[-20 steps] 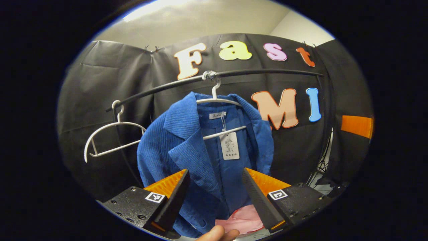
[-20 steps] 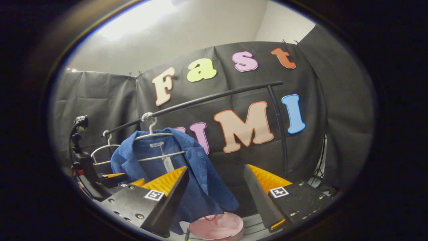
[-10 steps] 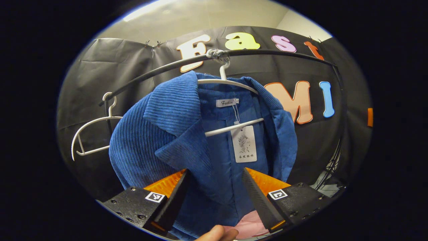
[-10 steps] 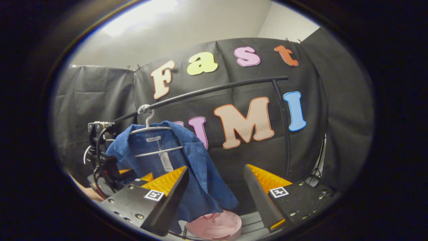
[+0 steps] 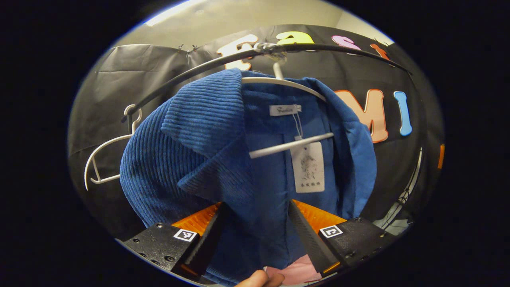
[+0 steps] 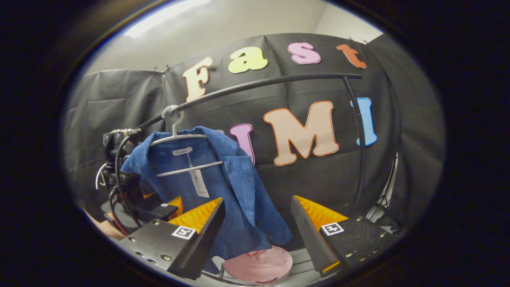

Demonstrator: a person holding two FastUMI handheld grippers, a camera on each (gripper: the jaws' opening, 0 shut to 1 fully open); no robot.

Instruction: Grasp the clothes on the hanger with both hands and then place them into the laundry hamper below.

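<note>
L claw (image 5: 255, 235) level, aimed at blue corduroy jacket (image 5: 207, 151), jaws wide, front panel between them. R claw (image 6: 257, 233) wide, off to jacket's side. Jacket hangs vertically on white hanger (image 5: 287, 83), open front facing claws, above pink round hamper (image 6: 259, 265).

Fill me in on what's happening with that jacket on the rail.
A person is working two handheld grippers toward a blue corduroy jacket that hangs on a white hanger from a black rail. The left gripper is right up at the jacket's front, jaws open, not gripping. The right gripper sits farther back, jaws open too. A pink laundry hamper waits below. A second white hanger hangs bare beside the jacket.
</note>
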